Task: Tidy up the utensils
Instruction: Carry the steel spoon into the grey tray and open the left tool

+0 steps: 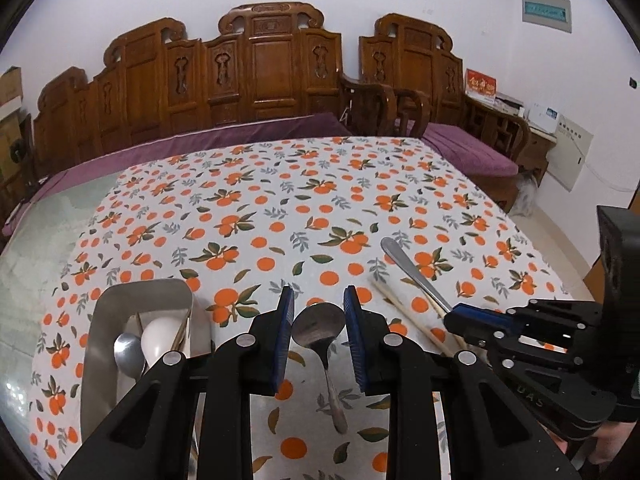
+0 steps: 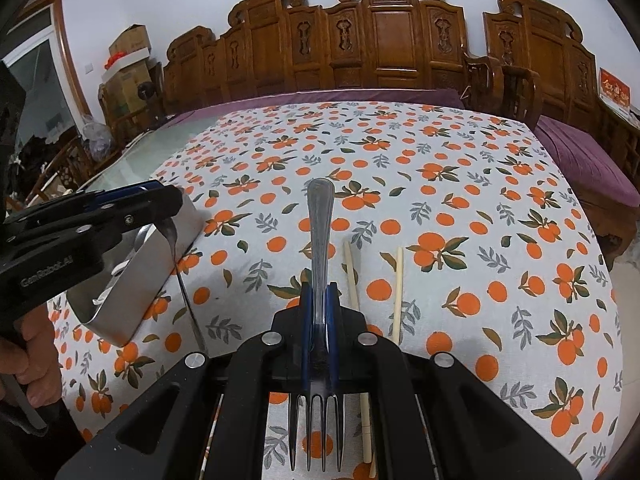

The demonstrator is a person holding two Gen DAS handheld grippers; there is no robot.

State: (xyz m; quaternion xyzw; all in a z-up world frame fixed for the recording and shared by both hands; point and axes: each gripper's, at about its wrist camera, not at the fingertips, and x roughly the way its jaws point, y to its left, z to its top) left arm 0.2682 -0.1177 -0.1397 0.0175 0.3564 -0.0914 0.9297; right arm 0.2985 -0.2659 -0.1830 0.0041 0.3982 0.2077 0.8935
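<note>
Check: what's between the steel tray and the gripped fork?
A spoon, bowl held in the left gripper, its handle slanting down between tray and fork; right wrist view.

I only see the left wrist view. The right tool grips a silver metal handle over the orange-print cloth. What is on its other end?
Observer: Four tines: it is a silver metal fork, and the right tool is shut just above them.
Operator: Where does my spoon hang?
Observer: The silver metal spoon hangs handle-down from the left tool, in front of the rectangular steel tin, at its near wall.
</note>
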